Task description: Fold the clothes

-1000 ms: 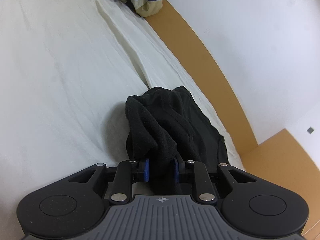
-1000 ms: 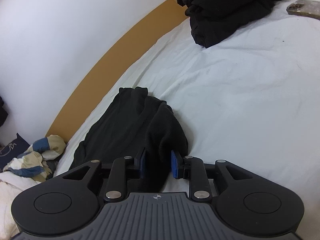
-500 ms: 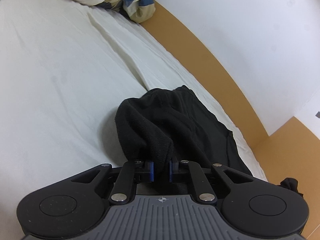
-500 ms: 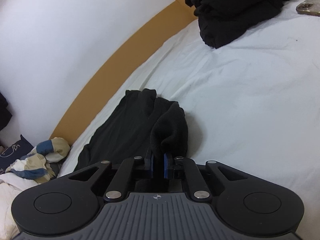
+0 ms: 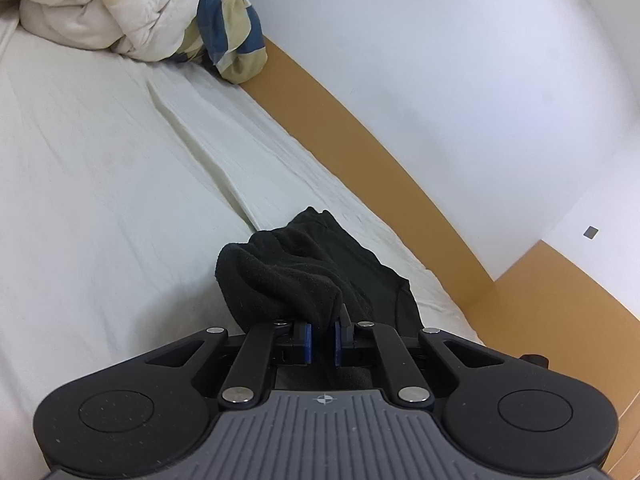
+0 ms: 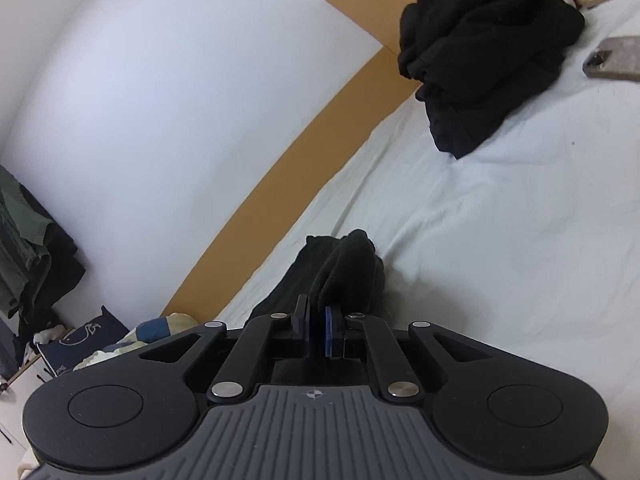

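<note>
My left hand-held gripper (image 5: 322,340) is matte black, with blue pads on the fingers (image 5: 306,342), silver rivets, two round side discs and a ribbed grey grip marked with a crosshair. My right hand-held gripper (image 6: 318,330) looks identical.

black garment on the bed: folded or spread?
Neither: the black garment is bunched, each end pinched in a hand-held gripper, its middle trailing crumpled on the white sheet.
</note>
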`<control>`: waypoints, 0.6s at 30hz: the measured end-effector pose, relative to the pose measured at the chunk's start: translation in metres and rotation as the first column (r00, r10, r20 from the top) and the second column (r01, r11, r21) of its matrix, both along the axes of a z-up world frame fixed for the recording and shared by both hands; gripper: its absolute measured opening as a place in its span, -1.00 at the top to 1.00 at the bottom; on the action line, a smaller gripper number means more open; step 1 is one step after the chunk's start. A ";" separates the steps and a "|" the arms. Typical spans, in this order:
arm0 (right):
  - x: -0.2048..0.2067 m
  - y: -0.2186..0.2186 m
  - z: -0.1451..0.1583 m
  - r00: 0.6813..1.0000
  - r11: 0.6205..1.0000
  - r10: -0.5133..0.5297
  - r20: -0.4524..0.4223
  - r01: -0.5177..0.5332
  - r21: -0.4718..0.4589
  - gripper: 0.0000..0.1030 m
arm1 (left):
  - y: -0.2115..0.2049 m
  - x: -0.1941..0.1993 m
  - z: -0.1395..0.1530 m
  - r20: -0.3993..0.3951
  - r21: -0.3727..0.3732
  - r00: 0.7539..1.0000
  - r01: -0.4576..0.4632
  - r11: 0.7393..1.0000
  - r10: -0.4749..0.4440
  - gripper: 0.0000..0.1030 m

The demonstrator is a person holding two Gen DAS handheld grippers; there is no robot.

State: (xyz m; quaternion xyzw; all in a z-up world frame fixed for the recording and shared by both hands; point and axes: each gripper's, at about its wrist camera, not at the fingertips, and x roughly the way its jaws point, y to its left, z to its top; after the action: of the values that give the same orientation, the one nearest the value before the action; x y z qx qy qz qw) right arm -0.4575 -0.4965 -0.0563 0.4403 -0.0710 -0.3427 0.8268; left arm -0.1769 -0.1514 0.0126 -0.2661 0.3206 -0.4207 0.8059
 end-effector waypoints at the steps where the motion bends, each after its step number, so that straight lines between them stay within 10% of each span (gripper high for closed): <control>1: -0.001 0.001 0.002 1.000 1.000 0.001 -0.009 -0.001 -0.002 0.85 | 0.001 -0.004 0.002 0.004 0.009 1.000 0.002 1.000 -0.002 0.83; 8: -0.006 -0.005 -0.020 0.995 0.986 0.013 -0.094 0.002 0.167 0.79 | 0.001 0.001 -0.022 -0.063 0.085 0.998 0.012 0.996 -0.007 0.82; 12: -0.016 -0.009 -0.035 0.996 0.964 -0.011 -0.094 0.036 0.265 0.22 | 0.003 0.009 -0.041 -0.115 0.104 0.993 0.027 0.994 -0.015 0.81; 18: -0.005 -0.001 -0.033 0.996 0.949 0.063 -0.065 -0.039 0.312 0.12 | 0.001 0.006 -0.050 -0.107 0.109 0.994 0.039 0.993 -0.027 0.76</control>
State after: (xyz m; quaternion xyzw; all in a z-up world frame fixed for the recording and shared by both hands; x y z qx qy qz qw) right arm -0.4621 -0.4978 -0.0889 0.5534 0.0258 -0.3442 0.7581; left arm -0.1706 -0.1503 -0.0371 -0.2372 0.3902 -0.4008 0.7942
